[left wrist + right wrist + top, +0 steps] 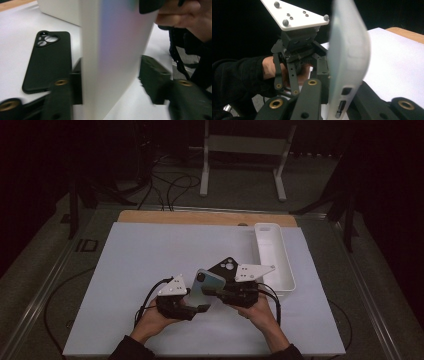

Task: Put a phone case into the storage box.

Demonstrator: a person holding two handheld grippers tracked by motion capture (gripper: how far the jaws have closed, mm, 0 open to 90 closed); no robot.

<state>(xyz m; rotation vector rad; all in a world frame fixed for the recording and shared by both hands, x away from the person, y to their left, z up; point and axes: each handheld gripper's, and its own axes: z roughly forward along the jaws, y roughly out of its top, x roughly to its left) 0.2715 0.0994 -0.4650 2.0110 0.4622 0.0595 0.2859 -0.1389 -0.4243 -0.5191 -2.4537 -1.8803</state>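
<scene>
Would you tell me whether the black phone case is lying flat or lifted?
Flat: the black phone case lies on the white table.

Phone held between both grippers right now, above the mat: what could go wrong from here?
1. The phone is pinched edge-on by the left gripper and the right gripper; if their pulls disagree, it may twist or slip on its smooth back.
2. If either lets go early, it could tip and fall onto the white mat.
3. The black phone case lies close behind, beside the white tray; a swing could knock it.
</scene>
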